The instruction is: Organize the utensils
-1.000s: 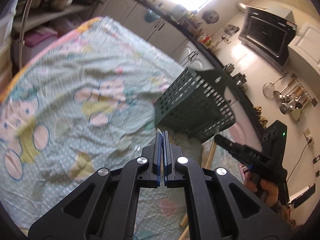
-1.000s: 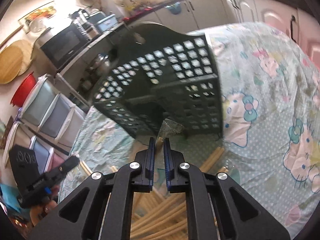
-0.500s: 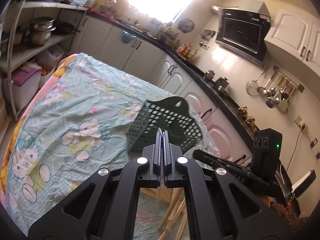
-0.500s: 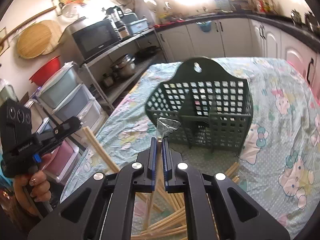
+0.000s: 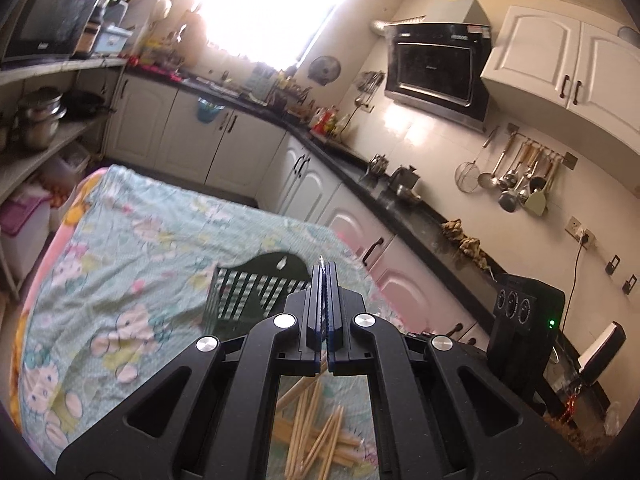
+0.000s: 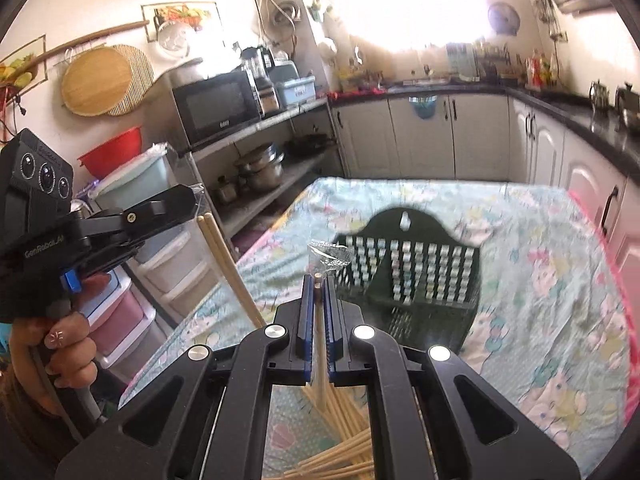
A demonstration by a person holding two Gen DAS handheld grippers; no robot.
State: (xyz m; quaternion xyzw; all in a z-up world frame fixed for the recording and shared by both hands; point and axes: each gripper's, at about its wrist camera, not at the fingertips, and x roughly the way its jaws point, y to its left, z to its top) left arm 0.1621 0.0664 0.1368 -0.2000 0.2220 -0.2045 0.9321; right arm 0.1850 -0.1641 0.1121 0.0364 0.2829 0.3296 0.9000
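your right gripper (image 6: 316, 280) is clamped on a wrapped chopstick (image 6: 319, 344); your left gripper (image 5: 327, 270) is pressed nearly shut, seemingly pinching a pair (image 6: 224, 256). lower both tips-first, upright, over the dark basket (image 6: 416, 272) lying on the tablecloth (image 6: 552, 264) beyond.

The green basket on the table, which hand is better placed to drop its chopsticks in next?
Probably the right. The right tongs grip a wrapped chopstick nearly upright, aimed at the green basket. The left tongs hold chopsticks out beside the table's edge, farther from it.
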